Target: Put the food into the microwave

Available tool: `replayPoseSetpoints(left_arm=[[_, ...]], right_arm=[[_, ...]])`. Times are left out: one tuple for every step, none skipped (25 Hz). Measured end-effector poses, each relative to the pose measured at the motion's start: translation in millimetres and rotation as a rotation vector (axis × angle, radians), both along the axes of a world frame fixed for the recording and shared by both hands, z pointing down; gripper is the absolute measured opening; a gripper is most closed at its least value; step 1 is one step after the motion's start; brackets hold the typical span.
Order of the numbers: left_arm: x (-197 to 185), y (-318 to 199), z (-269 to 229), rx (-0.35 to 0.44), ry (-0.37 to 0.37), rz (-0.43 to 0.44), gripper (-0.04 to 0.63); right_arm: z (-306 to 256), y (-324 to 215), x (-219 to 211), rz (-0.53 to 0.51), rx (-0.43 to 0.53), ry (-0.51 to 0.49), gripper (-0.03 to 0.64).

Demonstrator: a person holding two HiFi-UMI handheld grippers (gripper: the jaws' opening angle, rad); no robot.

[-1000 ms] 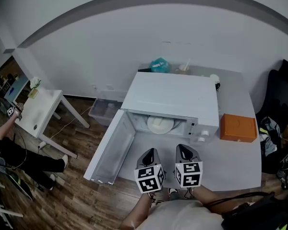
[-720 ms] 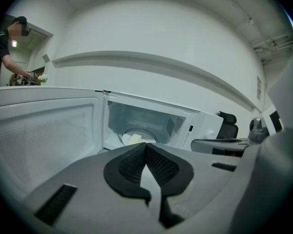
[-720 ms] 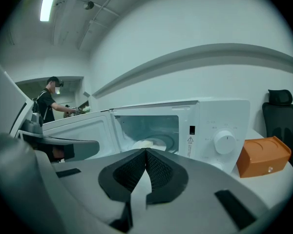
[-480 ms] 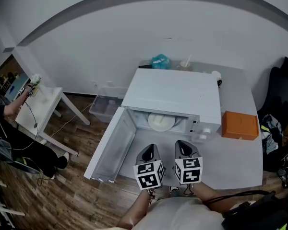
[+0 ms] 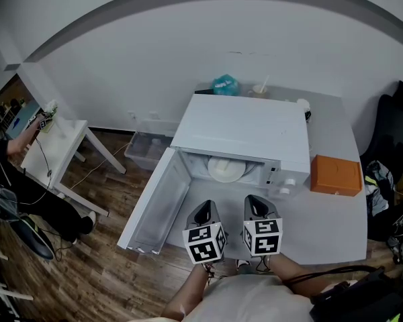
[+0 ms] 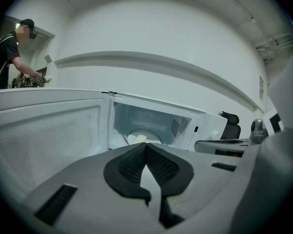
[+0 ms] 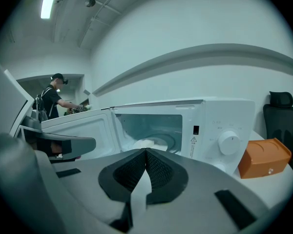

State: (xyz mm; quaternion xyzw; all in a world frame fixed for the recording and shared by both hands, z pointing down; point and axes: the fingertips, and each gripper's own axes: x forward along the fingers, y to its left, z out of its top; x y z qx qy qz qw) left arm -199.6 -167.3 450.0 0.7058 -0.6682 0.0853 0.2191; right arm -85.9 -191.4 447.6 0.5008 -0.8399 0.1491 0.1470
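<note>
The white microwave stands on the grey table with its door swung open to the left. Inside, on the turntable, lies a white plate with pale food; the left gripper view shows that plate, and so does the right gripper view. My left gripper and right gripper hover side by side in front of the opening, a short way back from it. Both are shut with nothing between the jaws, as seen in the left gripper and right gripper views.
An orange box sits on the table right of the microwave. A teal bag and a cup stand behind it. A plastic bin is on the floor, a black chair at right. A person stands by a small white table at left.
Both grippers have stayed almost where they were, drifting slightly toward me. The person at the far left has shifted beside the small table.
</note>
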Motion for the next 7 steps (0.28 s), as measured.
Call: replayPoseSetpoints(left_arm=[[-1.2,0.1,0.3,0.000,-0.001,-0.002,0.003],[-2.4,0.0,0.5,0.000,-0.001,-0.004,0.003],[-3.6,0.0,0.5,0.000,-0.001,-0.006,0.003],[-4.6,0.1,0.7,0.000,-0.002,-0.008,0.003],[-5.5,0.4,1.1,0.000,-0.002,-0.010,0.003],[-6.3,0.9,1.6,-0.001,-0.001,-0.013,0.003],[-7.1,1.4,2.1,-0.002,0.000,-0.016,0.003]], right_arm=[[0.3,-0.1,-0.1,0.001,-0.002,0.000,0.017],[0.4,-0.3,-0.3,0.002,-0.003,-0.001,0.017],[0.4,-0.4,-0.5,0.003,-0.004,-0.003,0.017],[0.3,-0.4,-0.7,0.003,-0.005,-0.004,0.017],[0.2,-0.3,-0.7,0.004,-0.006,-0.005,0.017],[0.2,-0.1,-0.6,0.004,-0.006,-0.006,0.017],[0.1,0.2,-0.5,0.004,-0.006,-0.006,0.017]])
